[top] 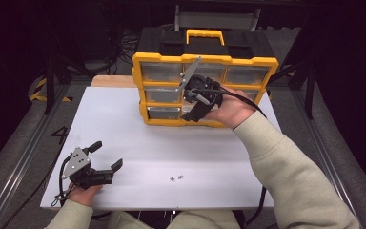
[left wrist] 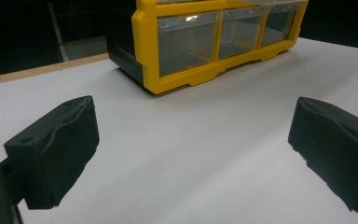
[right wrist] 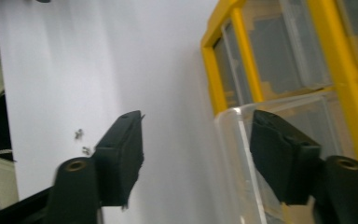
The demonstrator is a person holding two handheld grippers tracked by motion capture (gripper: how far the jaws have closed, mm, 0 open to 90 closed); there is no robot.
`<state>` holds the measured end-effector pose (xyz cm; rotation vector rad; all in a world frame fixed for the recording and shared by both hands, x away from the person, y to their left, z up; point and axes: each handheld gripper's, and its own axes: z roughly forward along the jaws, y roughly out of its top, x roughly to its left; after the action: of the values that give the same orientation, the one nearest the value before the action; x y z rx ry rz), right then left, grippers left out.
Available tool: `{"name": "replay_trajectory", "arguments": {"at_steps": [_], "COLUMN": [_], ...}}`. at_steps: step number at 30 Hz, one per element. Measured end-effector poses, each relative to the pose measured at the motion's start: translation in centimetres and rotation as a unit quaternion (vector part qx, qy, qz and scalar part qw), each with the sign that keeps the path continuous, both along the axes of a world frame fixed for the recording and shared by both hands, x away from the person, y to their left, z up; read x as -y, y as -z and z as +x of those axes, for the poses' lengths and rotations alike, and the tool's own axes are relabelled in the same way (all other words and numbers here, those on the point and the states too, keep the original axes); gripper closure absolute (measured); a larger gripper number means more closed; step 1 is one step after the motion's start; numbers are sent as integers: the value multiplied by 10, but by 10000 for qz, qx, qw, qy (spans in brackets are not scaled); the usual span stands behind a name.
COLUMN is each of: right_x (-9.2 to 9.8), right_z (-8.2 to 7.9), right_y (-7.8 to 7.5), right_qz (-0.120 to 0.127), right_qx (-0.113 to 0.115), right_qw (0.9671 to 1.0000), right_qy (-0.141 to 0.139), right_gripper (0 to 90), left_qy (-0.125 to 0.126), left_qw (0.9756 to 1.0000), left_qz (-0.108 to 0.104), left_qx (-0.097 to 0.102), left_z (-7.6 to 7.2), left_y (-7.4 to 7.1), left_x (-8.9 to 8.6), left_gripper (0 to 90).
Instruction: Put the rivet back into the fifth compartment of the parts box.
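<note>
A yellow and black drawer organiser [top: 205, 59] with clear drawers stands at the back of the white table [top: 124, 124]. My right gripper [top: 190, 107] is held in front of its middle column, low down. In the right gripper view the right gripper [right wrist: 200, 154] is open. The corner of a clear drawer [right wrist: 235, 154] that sticks out from the yellow frame [right wrist: 214, 70] lies between the jaws, and no pad presses on it. My left gripper [top: 106, 155] rests on the table at the front left, open and with nothing in it [left wrist: 191, 144]. It faces the organiser [left wrist: 149, 46].
Two tiny screws [top: 176, 178] lie on the table near the front edge, also seen in the right gripper view as small screws [right wrist: 81, 140]. A wooden strip [top: 109, 80] borders the table's back left. Cables trail from both grippers.
</note>
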<state>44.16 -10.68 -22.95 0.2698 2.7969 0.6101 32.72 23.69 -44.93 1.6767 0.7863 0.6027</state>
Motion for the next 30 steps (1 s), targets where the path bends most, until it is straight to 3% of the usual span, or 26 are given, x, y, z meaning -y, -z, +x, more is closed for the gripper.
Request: {"name": "replay_trajectory", "arguments": {"at_steps": [3,10,15,30], "right_x": [-2,-7,-8,-7], "right_z": [-10,-28,-35,-50], "right_y": [8,27,41,95], "right_qz": [43,87,115,84], "right_qx": [-76,-104,-152,-441], "right_qw": [9999,9996,9996,9985], "right_qy": [-63,-255,-206,-325], "right_gripper": [265,213,150,112], "left_qy": [-6,-6,4,5], "left_qw": [10000,10000,10000,10000], "left_qz": [-14,-18,0,-29], "left_qx": [13,19,42,42], "left_z": [0,0,0,0], "left_y": [0,0,0,0], "left_x": [0,0,0,0], "left_gripper": [26,26,26,26]}}
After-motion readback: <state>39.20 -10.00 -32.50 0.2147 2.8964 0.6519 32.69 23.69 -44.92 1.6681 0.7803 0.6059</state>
